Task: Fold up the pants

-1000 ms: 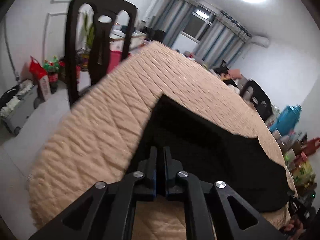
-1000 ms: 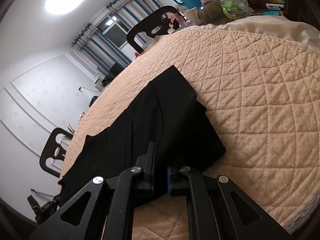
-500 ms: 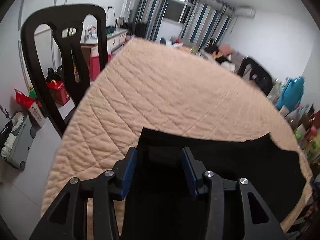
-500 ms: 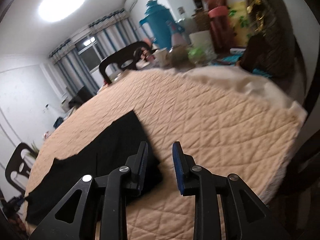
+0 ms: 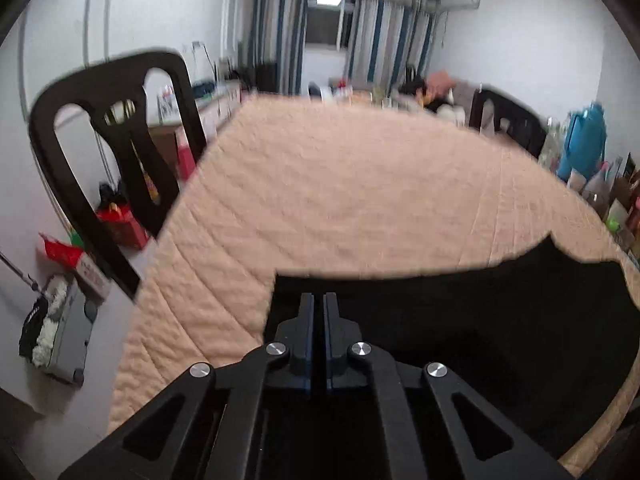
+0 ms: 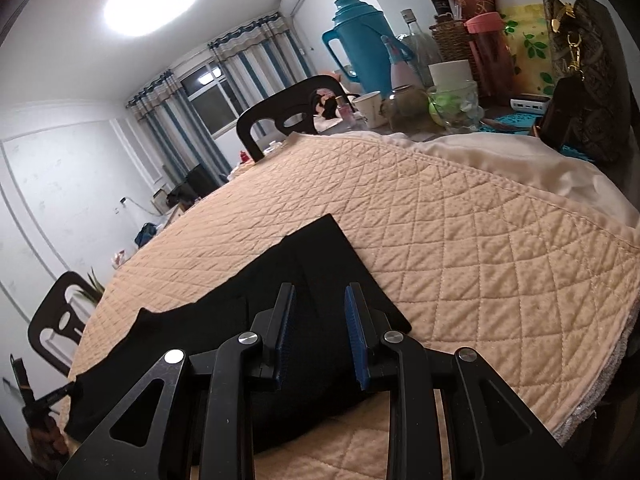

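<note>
Black pants (image 5: 480, 320) lie flat on a beige quilted cover (image 5: 340, 200) over the table. My left gripper (image 5: 318, 298) hovers over their near left corner with its jaws shut. The cloth looks flat, and I see none pinched between the pads. In the right wrist view the pants (image 6: 328, 236) stretch away to the left, with a squared folded end lying near. My right gripper (image 6: 320, 290) stands open above that end. Its blue pads (image 6: 354, 320) are apart and hold nothing.
A black chair (image 5: 120, 152) stands at the table's left edge and another (image 6: 288, 112) at the far side. A teal thermos (image 6: 356, 40), bottles, cups and a brown handbag (image 6: 580, 80) crowd the table's right end. Bags and a grey case sit on the floor at left.
Both grippers let go of the pants. The left one opened, rolled level and shut again over the corner. The right one opened and rose off the folded end.
</note>
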A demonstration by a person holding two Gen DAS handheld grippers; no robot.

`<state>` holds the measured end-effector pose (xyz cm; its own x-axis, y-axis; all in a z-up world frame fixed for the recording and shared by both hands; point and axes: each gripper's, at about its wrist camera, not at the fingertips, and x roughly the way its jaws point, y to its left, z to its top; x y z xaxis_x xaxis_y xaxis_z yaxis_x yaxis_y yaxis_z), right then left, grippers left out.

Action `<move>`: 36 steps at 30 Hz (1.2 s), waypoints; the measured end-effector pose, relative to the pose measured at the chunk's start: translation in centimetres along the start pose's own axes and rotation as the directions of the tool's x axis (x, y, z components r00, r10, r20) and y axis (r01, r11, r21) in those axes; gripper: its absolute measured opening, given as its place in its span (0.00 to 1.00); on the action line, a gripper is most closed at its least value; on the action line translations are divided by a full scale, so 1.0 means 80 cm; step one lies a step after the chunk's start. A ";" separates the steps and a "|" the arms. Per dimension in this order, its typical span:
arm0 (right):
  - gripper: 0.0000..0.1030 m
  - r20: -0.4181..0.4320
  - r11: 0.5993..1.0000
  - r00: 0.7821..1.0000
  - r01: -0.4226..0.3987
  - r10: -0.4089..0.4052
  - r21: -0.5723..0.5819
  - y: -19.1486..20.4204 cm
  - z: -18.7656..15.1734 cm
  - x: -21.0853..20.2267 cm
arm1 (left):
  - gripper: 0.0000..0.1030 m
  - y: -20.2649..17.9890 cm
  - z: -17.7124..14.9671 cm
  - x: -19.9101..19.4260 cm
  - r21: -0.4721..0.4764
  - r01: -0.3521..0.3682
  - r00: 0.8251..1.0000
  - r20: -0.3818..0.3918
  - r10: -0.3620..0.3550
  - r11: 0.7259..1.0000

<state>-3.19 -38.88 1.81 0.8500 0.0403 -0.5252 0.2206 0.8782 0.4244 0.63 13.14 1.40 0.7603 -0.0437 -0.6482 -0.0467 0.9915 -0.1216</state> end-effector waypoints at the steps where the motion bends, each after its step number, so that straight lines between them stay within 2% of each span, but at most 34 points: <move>1: 0.25 0.000 1.000 1.000 -0.001 0.001 -0.002 0.001 0.000 0.000 | 0.05 0.002 0.003 -0.011 -0.014 0.014 0.998 0.063 -0.013 1.000; 3: 0.25 0.002 1.000 1.000 -0.004 0.004 -0.005 0.002 0.001 -0.001 | 0.05 0.002 0.008 -0.034 -0.012 0.018 0.984 0.180 -0.015 1.000; 4: 0.25 0.003 1.000 1.000 -0.006 0.006 -0.006 0.004 0.001 -0.001 | 0.05 0.001 0.010 -0.037 -0.006 0.003 0.978 0.209 -0.001 1.000; 5: 0.25 0.002 1.000 1.000 -0.010 0.010 -0.008 0.006 0.000 0.000 | 0.05 0.003 0.012 -0.032 -0.006 -0.025 0.980 0.199 0.026 1.000; 6: 0.25 -0.001 1.000 1.000 -0.014 0.014 -0.010 0.007 0.000 0.001 | 0.05 0.007 0.015 -0.019 -0.013 -0.042 0.988 0.146 0.044 0.999; 7: 0.25 -0.007 1.000 1.000 -0.020 0.020 -0.013 0.008 -0.001 0.003 | 0.05 0.015 0.016 0.003 -0.031 -0.068 0.997 0.045 0.069 0.997; 8: 0.25 -0.013 1.000 1.000 -0.025 0.024 -0.016 0.009 -0.002 0.005 | 0.05 0.024 0.014 0.018 -0.063 -0.104 0.994 -0.022 0.103 0.993; 9: 0.25 -0.021 0.999 0.999 -0.029 0.028 -0.020 0.010 -0.003 0.007 | 0.05 0.030 0.013 0.023 -0.086 -0.113 0.993 -0.044 0.109 0.990; 12: 0.25 -0.028 0.999 0.999 -0.028 0.027 -0.043 0.013 -0.004 0.009 | 0.05 0.036 0.013 -0.003 -0.120 -0.091 0.995 0.024 0.095 0.989; 14: 0.25 -0.034 0.998 0.999 -0.022 0.020 -0.064 0.017 -0.005 0.009 | 0.07 0.031 0.011 -0.027 -0.123 -0.052 0.996 0.060 0.060 0.991; 16: 0.25 -0.047 0.996 0.999 -0.027 0.023 -0.085 0.020 -0.006 0.012 | 0.19 0.020 0.006 -0.043 -0.105 -0.004 0.997 0.074 0.012 0.995; 17: 0.25 -0.056 0.995 0.998 -0.028 0.023 -0.098 0.022 -0.008 0.014 | 0.31 0.012 0.000 -0.047 -0.085 0.013 0.997 0.071 -0.007 0.996; 18: 0.25 -0.064 0.993 0.998 -0.029 0.022 -0.110 0.024 -0.010 0.016 | 0.39 0.002 -0.008 -0.048 -0.052 0.025 0.998 0.058 -0.022 0.998; 21: 0.25 -0.086 0.991 0.996 -0.037 0.026 -0.132 0.028 -0.016 0.022 | 0.39 -0.011 -0.028 -0.031 0.004 -0.015 1.000 0.009 0.015 1.000; 23: 0.25 -0.102 0.989 0.994 -0.043 0.029 -0.143 0.031 -0.019 0.026 | 0.39 -0.002 -0.023 -0.021 -0.008 -0.029 1.000 -0.009 0.029 1.000; 25: 0.25 -0.117 0.986 0.993 -0.049 0.031 -0.156 0.037 -0.021 0.031 | 0.39 0.002 -0.004 -0.013 -0.013 -0.019 1.000 -0.004 0.019 1.000; 27: 0.25 -0.120 0.985 0.992 -0.057 0.038 -0.163 0.041 -0.022 0.033 | 0.39 0.001 0.012 0.005 0.023 -0.008 1.000 -0.024 0.009 1.000; 29: 0.25 -0.124 0.984 0.991 -0.068 0.048 -0.163 0.046 -0.023 0.034 | 0.39 -0.004 0.012 0.021 0.062 -0.035 0.997 -0.062 0.038 0.998; 32: 0.25 -0.129 0.982 0.990 -0.081 0.059 -0.170 0.051 -0.025 0.034 | 0.39 -0.020 0.006 0.033 0.134 -0.005 0.992 -0.121 0.021 0.991; 36: 0.25 -0.134 0.982 0.989 -0.086 0.064 -0.167 0.050 -0.025 0.036 | 0.39 -0.032 0.004 0.029 0.189 -0.017 0.992 -0.119 0.040 0.982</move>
<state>-0.79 -34.29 0.55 0.7904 0.1602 -0.5913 0.0632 0.9388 0.3387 2.77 10.51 0.45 0.6754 -0.0179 -0.7373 0.0638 0.9974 0.0343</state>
